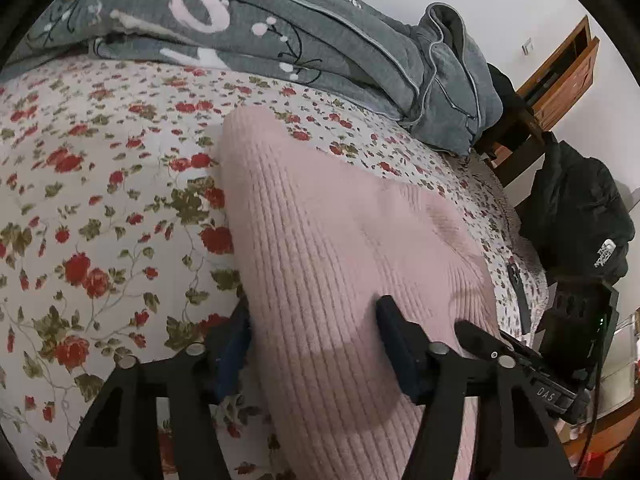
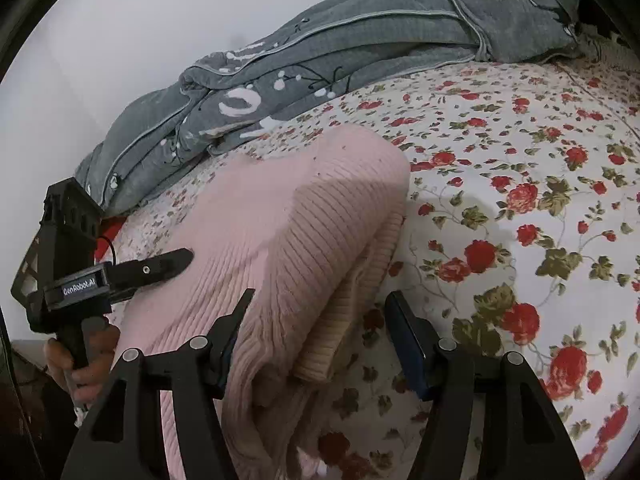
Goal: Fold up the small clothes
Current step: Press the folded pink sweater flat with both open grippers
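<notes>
my left gripper and right gripper, both spread wide, straddle opposite edges of the folded pink ribbed sweater lying on the floral bed sheet.

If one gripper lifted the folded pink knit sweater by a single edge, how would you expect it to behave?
The pink sweater would probably sag and unfold, since its stacked layers lie loose and soft at the near edge. Its ribbed knit likely gives the fingers decent grip rather than slipping. On the floral bedsheet, pushing it would probably bunch it rather than slide it.
</notes>
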Demonstrator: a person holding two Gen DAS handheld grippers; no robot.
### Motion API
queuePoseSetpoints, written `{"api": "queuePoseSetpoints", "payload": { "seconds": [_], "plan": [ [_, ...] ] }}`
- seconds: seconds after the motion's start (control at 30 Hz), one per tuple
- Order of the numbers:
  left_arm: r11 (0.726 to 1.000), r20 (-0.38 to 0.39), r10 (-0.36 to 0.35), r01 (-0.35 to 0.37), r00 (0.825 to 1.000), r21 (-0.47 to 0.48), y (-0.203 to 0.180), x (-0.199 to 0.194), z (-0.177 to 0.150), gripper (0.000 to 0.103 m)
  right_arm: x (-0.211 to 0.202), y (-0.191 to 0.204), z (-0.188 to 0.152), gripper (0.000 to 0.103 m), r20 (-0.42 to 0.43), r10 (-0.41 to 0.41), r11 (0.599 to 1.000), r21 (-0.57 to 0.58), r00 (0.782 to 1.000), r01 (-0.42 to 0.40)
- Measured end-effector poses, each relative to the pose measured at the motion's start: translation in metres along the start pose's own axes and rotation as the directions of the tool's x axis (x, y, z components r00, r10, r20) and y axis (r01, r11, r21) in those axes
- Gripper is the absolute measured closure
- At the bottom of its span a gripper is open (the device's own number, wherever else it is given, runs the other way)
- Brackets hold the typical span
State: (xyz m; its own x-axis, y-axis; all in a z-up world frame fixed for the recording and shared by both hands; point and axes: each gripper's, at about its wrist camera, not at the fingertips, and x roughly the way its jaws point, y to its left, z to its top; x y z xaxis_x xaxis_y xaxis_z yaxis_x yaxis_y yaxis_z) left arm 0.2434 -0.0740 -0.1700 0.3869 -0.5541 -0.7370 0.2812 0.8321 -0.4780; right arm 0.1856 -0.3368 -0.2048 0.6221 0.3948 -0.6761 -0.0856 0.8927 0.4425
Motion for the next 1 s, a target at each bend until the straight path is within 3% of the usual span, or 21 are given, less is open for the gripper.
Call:
{"api": "queuePoseSetpoints", "payload": {
  "seconds": [0.17, 0.27, 0.43, 0.63, 1.0],
  "plan": [
    [0.998, 0.019, 0.046, -0.046, 0.999, 0.035, -0.009, -0.008, 0.001, 0.061, 0.002, 0.001, 0.003, 0.063, -0.011, 0.066, 0.997, 0.044, 0.998, -0.065],
    [0.998, 0.033, 0.045, -0.047, 0.998, 0.034, -0.01, -0.014, 0.002, 0.066, 0.001, 0.006, 0.005, 0.07, -0.002, 0.061, 0.997, 0.048, 0.998, -0.061],
    [0.999, 0.065, 0.027, -0.03, 0.998, 0.039, -0.011, -0.031, 0.006, 0.069, -0.009, 0.024, 0.005, 0.075, 0.046, 0.023, 1.0, 0.008, 0.999, -0.023],
    [0.998, 0.14, 0.044, -0.049, 0.989, 0.034, 0.004, -0.064, 0.019, 0.069, -0.003, 0.044, 0.014, 0.077, 0.057, 0.081, 0.996, 0.026, 0.995, -0.082],
    [0.983, 0.199, 0.179, -0.181, 0.964, -0.012, 0.081, -0.091, 0.061, 0.069, 0.067, 0.124, 0.051, 0.08, 0.05, 0.162, 0.986, -0.037, 0.986, -0.16]
  ]
}}
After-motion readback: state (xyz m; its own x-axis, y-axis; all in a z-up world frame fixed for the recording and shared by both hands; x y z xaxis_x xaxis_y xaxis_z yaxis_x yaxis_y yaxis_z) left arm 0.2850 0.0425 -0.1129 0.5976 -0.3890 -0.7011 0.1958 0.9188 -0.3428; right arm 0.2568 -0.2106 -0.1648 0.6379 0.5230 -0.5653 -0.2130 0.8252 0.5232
